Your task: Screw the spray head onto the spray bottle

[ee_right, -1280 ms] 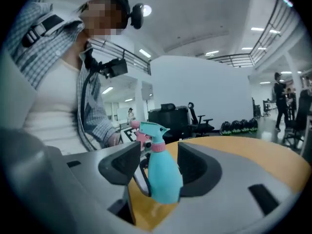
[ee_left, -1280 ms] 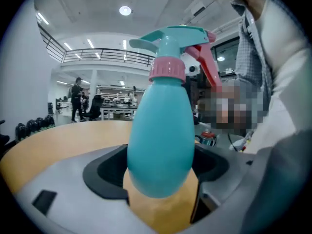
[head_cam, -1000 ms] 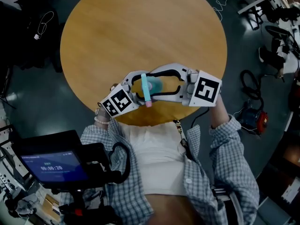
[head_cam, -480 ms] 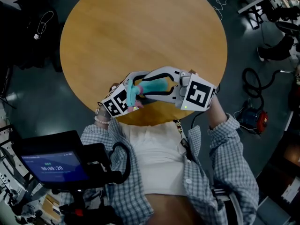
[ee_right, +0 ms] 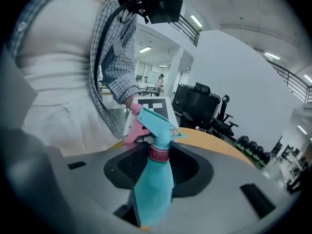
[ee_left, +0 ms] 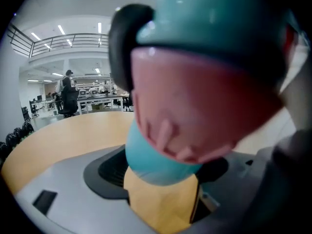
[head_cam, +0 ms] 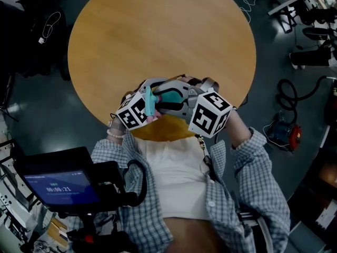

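Both grippers meet over the near edge of the round wooden table (head_cam: 158, 30). The teal spray bottle (ee_right: 153, 189) with its pink collar (ee_right: 158, 153) stands between the dark pads of my right gripper (ee_right: 157, 165). The jaws are closing and the pads touch its shoulders. The teal spray head (ee_right: 153, 123) with a pink trigger sits on the bottle's neck. My left gripper (ee_left: 163, 167) is shut on that spray head (ee_left: 204, 106), which fills its view. In the head view the bottle (head_cam: 169, 95) lies between the left gripper (head_cam: 151, 95) and the right gripper (head_cam: 178, 98).
The person's torso is right behind the grippers at the table's edge. A screen on a black rig (head_cam: 60, 186) sits at the lower left. Cables and gear (head_cam: 284, 130) lie on the floor to the right. Office chairs (ee_right: 204, 104) stand beyond the table.
The right gripper's jaws have narrowed from wide apart onto the bottle. Both grippers have rolled and drawn closer together, and the spray head has swung round toward the left gripper's cube.
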Motion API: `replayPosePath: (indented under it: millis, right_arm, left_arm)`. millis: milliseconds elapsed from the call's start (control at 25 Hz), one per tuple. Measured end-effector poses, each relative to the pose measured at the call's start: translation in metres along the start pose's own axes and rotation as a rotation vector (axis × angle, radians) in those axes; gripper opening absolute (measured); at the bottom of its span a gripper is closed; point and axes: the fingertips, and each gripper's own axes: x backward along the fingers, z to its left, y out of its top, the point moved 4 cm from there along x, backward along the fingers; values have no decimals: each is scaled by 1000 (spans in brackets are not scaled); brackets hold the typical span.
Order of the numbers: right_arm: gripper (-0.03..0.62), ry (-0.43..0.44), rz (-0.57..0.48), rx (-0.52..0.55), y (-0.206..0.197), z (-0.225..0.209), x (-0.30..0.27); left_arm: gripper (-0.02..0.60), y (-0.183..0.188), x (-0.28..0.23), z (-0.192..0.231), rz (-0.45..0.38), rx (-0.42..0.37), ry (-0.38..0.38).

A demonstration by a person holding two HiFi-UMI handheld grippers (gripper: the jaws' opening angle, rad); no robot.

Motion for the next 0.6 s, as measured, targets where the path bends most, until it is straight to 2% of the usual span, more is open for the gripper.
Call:
replayPosePath:
  millis: [120,280,360,480,600]
  right_arm:
    - [127,-96,-36,-52,-1,-8,1]
    - [126,-341,-86,-172,-9,-20,4]
    - [126,-435,-147,-258,-20,-23,4]
    - [124,-535,-250,-421,-43,-30,5]
    - [124,-589,-298,-541,-64,-34,4]
  left_arm:
    - [400,-3,3,12,-4,29,80]
    - [400,-11,12,36,-6,97,271]
    - [400,-18,13,43,16,120,347]
    - [400,-31,9,49,34,156,393]
    - [400,-42,4,51,30,180,406]
